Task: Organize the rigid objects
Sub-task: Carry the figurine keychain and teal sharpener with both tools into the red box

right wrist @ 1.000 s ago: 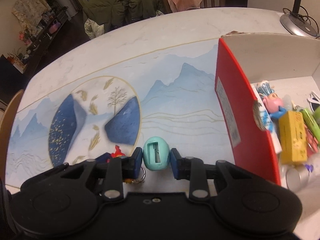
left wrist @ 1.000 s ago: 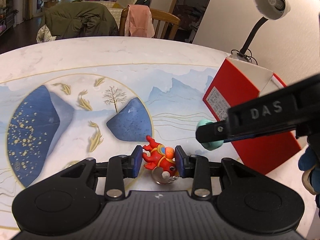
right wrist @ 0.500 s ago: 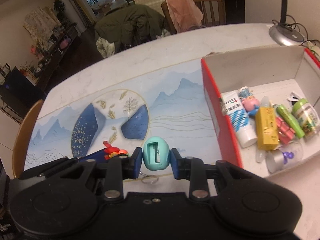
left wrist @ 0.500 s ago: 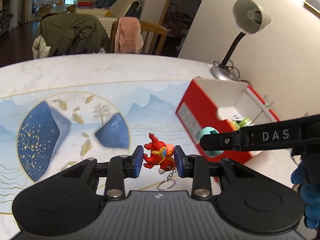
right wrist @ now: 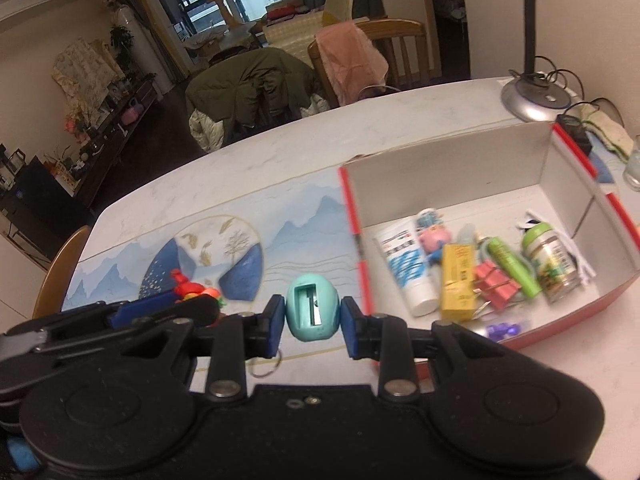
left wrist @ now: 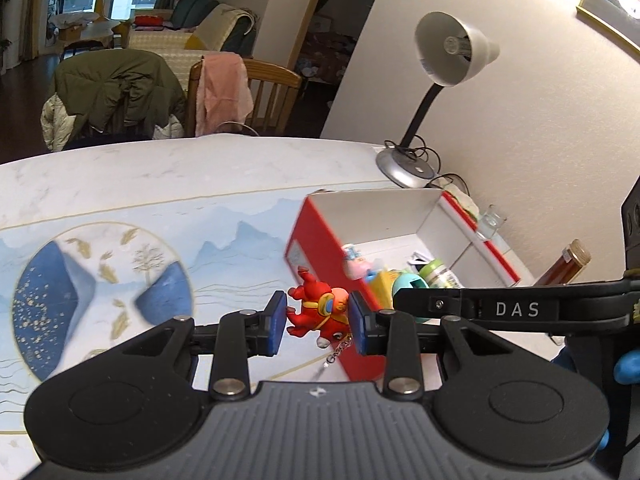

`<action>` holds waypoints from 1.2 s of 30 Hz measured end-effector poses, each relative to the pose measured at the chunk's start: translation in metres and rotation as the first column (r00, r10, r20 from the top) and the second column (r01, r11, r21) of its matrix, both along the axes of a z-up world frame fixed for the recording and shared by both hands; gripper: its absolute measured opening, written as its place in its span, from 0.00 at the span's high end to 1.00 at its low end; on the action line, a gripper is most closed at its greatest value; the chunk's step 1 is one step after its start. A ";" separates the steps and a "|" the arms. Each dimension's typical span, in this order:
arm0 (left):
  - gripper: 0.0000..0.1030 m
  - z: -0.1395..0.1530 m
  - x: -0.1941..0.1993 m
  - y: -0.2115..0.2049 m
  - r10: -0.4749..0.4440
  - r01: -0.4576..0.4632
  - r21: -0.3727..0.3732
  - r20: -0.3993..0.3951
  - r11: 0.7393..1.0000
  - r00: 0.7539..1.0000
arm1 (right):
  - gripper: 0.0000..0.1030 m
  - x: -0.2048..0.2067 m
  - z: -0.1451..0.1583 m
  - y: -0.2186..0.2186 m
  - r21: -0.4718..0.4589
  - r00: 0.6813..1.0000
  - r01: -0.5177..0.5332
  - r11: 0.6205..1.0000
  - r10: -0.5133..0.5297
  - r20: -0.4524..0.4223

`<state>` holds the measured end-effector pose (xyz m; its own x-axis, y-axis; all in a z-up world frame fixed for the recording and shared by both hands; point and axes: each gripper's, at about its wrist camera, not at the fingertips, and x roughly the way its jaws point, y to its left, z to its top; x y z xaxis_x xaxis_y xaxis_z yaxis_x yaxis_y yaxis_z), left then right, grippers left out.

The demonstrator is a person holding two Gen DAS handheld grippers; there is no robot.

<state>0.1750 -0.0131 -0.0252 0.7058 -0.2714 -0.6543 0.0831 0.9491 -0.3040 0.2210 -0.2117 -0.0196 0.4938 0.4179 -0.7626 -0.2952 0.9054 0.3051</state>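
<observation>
Left wrist view: the left gripper (left wrist: 317,322) pinches a red toy figure (left wrist: 318,312) between its two blue pads, one pad pressed on each side. The toy hangs clear above the table (left wrist: 160,176), over the near left corner of the red box (left wrist: 320,248), and a small chain with a ring (left wrist: 338,354) dangles below it. The right gripper (left wrist: 404,300) reaches in from the right edge, just beside the left one, and holds a teal sharpener (left wrist: 406,283) over the box. Inside the box lie a pink toy (left wrist: 360,268), a yellow pack (left wrist: 382,280) and a green-capped jar (left wrist: 438,274). A desk lamp (left wrist: 452,52) stands at the far right corner of the table, behind the box.

Right wrist view: the right gripper (right wrist: 313,322) clamps the teal sharpener (right wrist: 313,308) between its pads, blade slot facing up. The sharpener is off the table, just left of the box's left wall (right wrist: 356,248), with the patterned mat (right wrist: 208,256) below it. The left gripper (right wrist: 168,308) lies close on the left, with the red toy figure (right wrist: 186,286) showing at its tips. The box (right wrist: 448,152) sits at the right end of the table and holds a white tube (right wrist: 408,268), the pink toy (right wrist: 434,238), the yellow pack (right wrist: 458,280), pink clips (right wrist: 496,284), a green marker (right wrist: 514,264), the jar (right wrist: 550,256) and a purple item (right wrist: 506,328) near the front wall.
</observation>
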 end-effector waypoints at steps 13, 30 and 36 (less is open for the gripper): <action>0.69 0.016 0.036 -0.072 -0.014 0.014 0.029 0.001 0.999 1.000 | 0.72 0.036 -0.004 -0.084 0.017 0.999 0.046 0.999 -0.046 0.003; 0.69 -0.013 0.115 -0.138 0.015 -0.006 0.133 -0.067 0.991 0.998 | 0.72 0.104 -0.038 -0.153 -0.051 0.998 0.065 0.997 -0.066 -0.012; 0.69 -0.035 0.140 -0.144 0.044 -0.022 0.195 -0.111 0.980 0.993 | 0.72 0.126 -0.056 -0.158 -0.069 0.999 0.036 0.997 -0.038 -0.034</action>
<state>0.3150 -0.1569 -0.0605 0.6300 -0.1094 -0.7688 0.0259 0.9924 -0.1200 0.3468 -0.3693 -0.0755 0.4803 0.3463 -0.8059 -0.2511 0.9346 0.2519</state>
